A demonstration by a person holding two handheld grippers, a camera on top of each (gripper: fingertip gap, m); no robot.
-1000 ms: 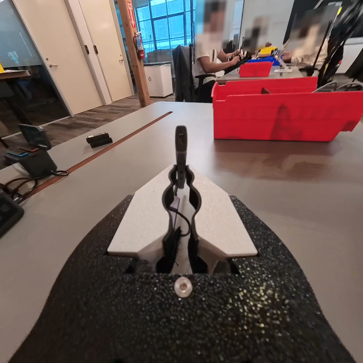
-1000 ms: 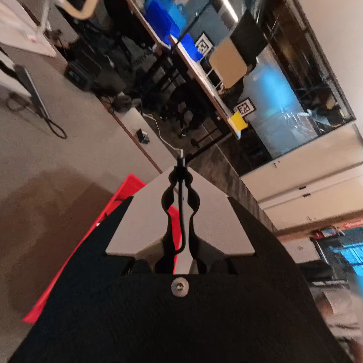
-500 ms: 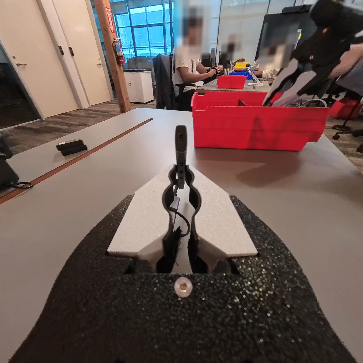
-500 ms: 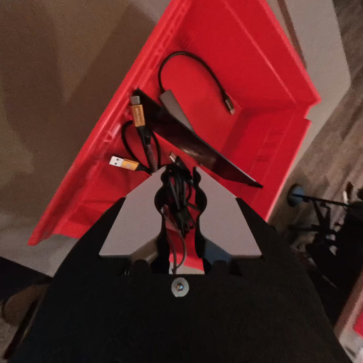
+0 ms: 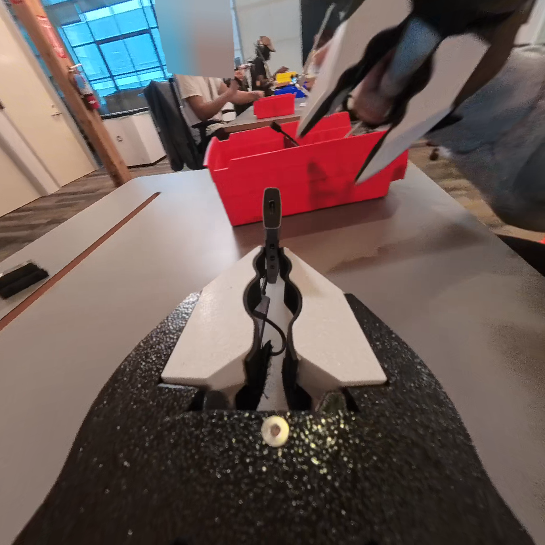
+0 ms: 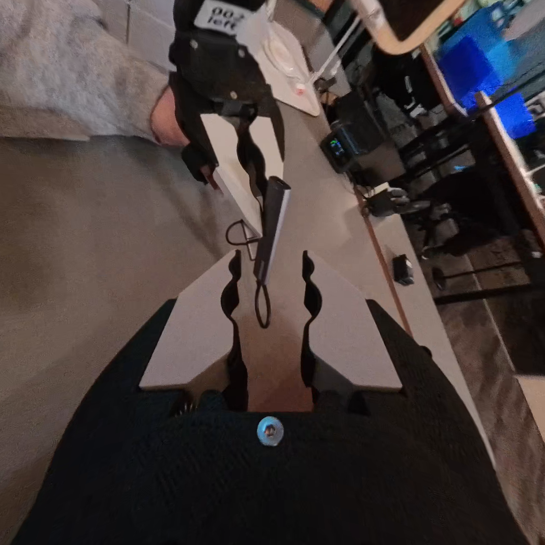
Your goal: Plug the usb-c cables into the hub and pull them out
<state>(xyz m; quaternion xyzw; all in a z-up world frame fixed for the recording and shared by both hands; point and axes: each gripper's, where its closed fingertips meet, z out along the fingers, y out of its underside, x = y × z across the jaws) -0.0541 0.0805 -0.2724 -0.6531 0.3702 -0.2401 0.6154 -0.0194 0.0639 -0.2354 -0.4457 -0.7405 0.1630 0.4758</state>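
The hub (image 5: 272,212), a slim dark bar with a port showing in its end face, stands out from the tip of the left gripper (image 5: 271,262), whose jaws are closed tight on its lower end; a thin black cable (image 5: 275,336) loops back between the jaws behind it. In the right wrist view the same hub (image 6: 272,227) shows a pale silver edge, with its short cable (image 6: 262,306) hanging in a loop off the near end, and the left gripper (image 6: 250,182) holds it from the far side. The right gripper (image 6: 269,256) has its jaws spread wide with nothing between them, the hub's near end lying in line with the gap but touching neither finger; seen from the left wrist view, that right gripper (image 5: 330,153) hangs open above and beyond the hub, blurred. Beyond the hub sits one red bin (image 5: 300,177) on the grey bench (image 5: 132,280), a dark cable end (image 5: 280,132) poking above its rim. Left of the hub a brown seam runs along the bench, and one small black block (image 5: 20,278) lies past it. Farther off are a second, smaller red bin (image 5: 274,107) on another bench, one wooden post (image 5: 73,97) with a fire extinguisher, pale doors, large windows and seated people. A grey sleeve (image 6: 73,88) leads to the left gripper.
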